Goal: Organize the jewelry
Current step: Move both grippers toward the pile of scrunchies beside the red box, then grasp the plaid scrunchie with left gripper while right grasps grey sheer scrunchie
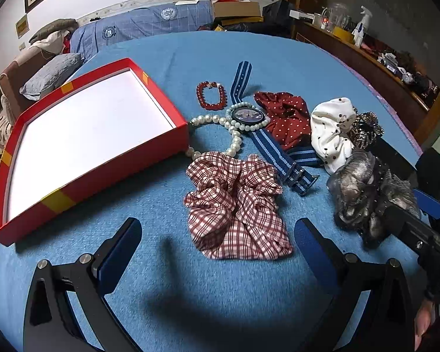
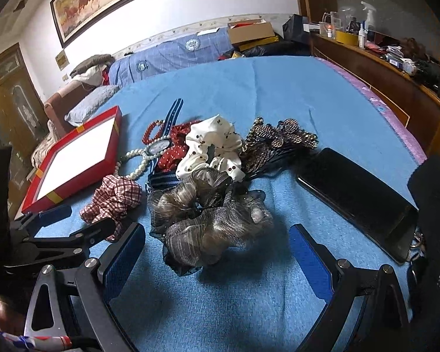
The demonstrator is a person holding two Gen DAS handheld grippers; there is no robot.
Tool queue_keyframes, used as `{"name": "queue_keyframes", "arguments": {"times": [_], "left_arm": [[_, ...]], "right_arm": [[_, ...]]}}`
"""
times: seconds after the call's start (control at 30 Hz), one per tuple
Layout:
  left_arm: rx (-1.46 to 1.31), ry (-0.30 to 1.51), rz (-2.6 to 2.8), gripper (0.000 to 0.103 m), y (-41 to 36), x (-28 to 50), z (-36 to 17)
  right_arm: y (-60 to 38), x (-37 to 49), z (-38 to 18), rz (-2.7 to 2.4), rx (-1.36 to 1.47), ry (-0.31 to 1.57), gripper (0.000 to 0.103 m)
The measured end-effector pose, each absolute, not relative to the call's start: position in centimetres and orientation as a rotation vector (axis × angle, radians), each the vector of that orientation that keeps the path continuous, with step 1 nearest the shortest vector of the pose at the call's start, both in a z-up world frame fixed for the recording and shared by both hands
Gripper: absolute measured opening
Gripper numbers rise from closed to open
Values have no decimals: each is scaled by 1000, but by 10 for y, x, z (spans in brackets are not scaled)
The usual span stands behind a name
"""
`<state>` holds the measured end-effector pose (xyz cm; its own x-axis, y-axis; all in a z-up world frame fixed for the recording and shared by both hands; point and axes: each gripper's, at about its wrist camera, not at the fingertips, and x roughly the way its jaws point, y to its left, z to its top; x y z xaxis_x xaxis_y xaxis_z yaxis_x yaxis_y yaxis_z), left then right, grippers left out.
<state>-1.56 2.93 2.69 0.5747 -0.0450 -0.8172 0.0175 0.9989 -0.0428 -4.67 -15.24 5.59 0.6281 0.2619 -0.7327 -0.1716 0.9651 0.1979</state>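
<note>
We saw the blue bedspread (image 1: 249, 58) spread under everything, and at its left the red box (image 1: 108, 158), its white floor bare. A black phone (image 2: 358, 202) lay flat at the right edge, well apart from the box.

Between them sat the pile. The grey gauzy scrunchie (image 2: 211, 217) lay nearest the right gripper (image 2: 217, 261), whose blue-padded jaws stood wide apart and held nothing. The plaid scrunchie (image 1: 237, 205) rested just ahead of the left gripper (image 1: 217, 252), likewise spread open and empty. Behind these lay the white spotted scrunchie (image 1: 331, 135) and the dark red dotted scrunchie (image 1: 287, 117), touching each other, with a brown beaded hair clip (image 2: 278, 140) (possibly two pieces; we could not tell from the tangle) at the white one's right.

The watch (image 1: 248, 116) on its blue striped strap lay beside the red scrunchie, the pearl necklace (image 1: 231, 135) looping around its face and reaching the box's corner. The red bead bracelet (image 1: 211, 95) lay just behind.
</note>
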Motion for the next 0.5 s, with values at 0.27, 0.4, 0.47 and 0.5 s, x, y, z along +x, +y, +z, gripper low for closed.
{"name": "queue_keyframes", "arguments": {"times": [0.27,0.4,0.47,0.5], "left_arm": [[-27,985,-24,103,30,-2,16],[-30,990,-34,102,30,1,12],[-23,990,-30,89,28,2,11],[-16,992,-27,86,27,2,11]], "right_arm": [[-154,-29,35,285,162,943,100],[-153,-27,30,280,140,955,91],[-153,-27,28,286,144,959,82],[-154,-27,27,291,146,958,73]]}}
